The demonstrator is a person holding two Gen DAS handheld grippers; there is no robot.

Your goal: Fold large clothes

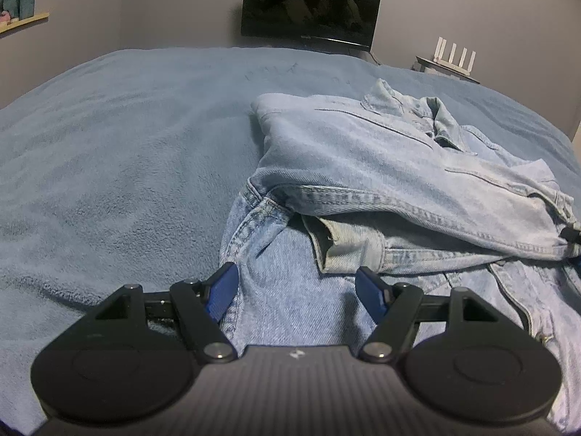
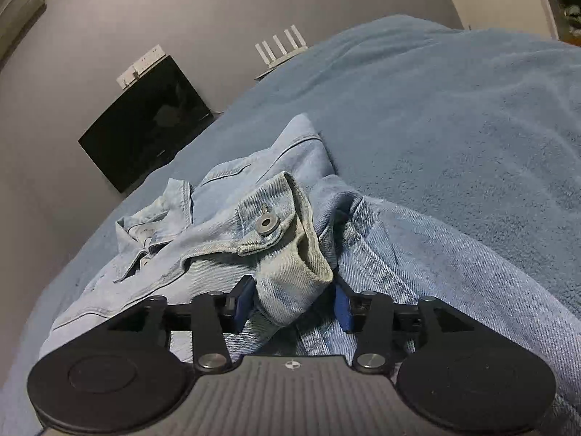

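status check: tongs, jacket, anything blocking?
Left tongs open, straddling the denim jacket hem. Right tongs open around the sleeve cuff, pads not pressing. Jacket part-folded on the blue blanket. Nothing blocking.

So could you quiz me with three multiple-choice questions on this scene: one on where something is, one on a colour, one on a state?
1. Where does the denim jacket lie?
A. on the blue blanket
B. on a chair
C. on the floor

2. What colour are the pads on the right gripper?
A. red
B. blue
C. white

3. How is the dark screen by the wall?
A. showing a bright picture
B. off, black
C. covered by a cloth

Answers:
1 A, blanket shows all around the jacket.
2 B, both pads are plainly blue.
3 B, its face is black with only faint reflections.
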